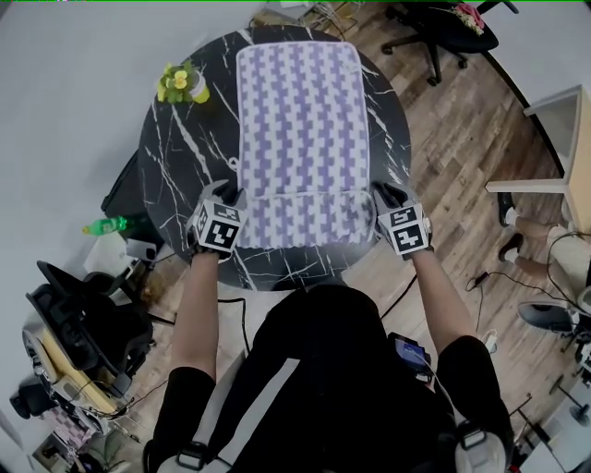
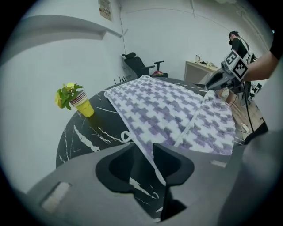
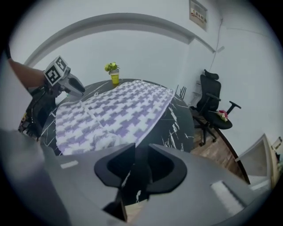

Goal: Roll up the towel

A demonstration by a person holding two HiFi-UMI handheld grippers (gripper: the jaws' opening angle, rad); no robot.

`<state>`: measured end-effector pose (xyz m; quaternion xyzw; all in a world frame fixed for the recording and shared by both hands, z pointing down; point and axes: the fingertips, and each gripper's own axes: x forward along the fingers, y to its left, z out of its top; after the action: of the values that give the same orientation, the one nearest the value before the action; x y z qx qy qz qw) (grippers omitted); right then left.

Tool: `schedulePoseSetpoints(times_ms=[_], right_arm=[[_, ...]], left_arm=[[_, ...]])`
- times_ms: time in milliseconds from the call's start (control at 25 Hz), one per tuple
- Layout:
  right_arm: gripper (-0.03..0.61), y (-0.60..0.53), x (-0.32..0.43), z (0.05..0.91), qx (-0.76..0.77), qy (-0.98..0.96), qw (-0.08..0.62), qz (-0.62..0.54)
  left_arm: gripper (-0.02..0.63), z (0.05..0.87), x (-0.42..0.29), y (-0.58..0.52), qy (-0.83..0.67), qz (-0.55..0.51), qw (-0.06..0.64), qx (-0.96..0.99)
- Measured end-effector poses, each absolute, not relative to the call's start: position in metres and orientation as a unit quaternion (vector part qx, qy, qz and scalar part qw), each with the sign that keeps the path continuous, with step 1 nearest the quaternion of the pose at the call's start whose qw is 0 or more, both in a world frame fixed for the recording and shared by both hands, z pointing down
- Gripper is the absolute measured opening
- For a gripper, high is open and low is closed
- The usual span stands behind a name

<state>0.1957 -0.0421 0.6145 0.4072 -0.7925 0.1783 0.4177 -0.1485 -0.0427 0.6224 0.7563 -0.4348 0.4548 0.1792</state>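
Note:
A purple-and-white checked towel (image 1: 303,111) lies lengthwise on a round black marble table (image 1: 180,162), its near end turned over into a flat fold (image 1: 305,220). My left gripper (image 1: 229,194) sits at the fold's left end and my right gripper (image 1: 380,196) at its right end. In the left gripper view the towel's (image 2: 168,106) white edge runs into the narrow gap of the left gripper (image 2: 145,152), with dark table showing beside it. In the right gripper view the towel (image 3: 119,106) ends at the left finger of the right gripper (image 3: 141,150), whose gap shows only table.
A yellow cup of flowers (image 1: 182,85) stands on the table's far left. A black office chair (image 1: 443,28) and a white desk (image 1: 563,139) are on the wood floor to the right. A green bottle (image 1: 106,224) and camera gear lie left of the table.

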Motion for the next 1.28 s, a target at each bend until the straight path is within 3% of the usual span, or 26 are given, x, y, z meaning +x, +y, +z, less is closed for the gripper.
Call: schedulePoseSetpoints(times_ms=[440,720,880,1040,1160,1280], right_arm=[[0.097,0.028,0.188,0.594,0.405,-0.809,0.399,0.146],[0.104,0.087,0.154,0.618,0.329,-0.83,0.438,0.109],[0.155,0.096,0.146,0.638,0.294,-0.824,0.477,0.085],[0.161,0.097,0.149,0.652,0.281,-0.813,0.503,0.084],[0.136,0.102,0.153,0.659,0.273,-0.807,0.516,0.094],[0.053,0.114,0.152,0.657,0.263,-0.812,0.513,0.095]], left_arm=[[0.141,0.605,-0.098,0.037,-0.36,0.431,0.158,0.812],[0.152,0.633,-0.08,0.093,-0.309,0.472,0.129,0.815],[0.192,0.643,-0.083,0.108,-0.297,0.497,0.111,0.808],[0.219,0.645,-0.085,0.116,-0.302,0.504,0.091,0.804],[0.219,0.659,-0.092,0.118,-0.301,0.523,0.091,0.792],[0.234,0.662,-0.098,0.115,-0.3,0.519,0.113,0.792]])
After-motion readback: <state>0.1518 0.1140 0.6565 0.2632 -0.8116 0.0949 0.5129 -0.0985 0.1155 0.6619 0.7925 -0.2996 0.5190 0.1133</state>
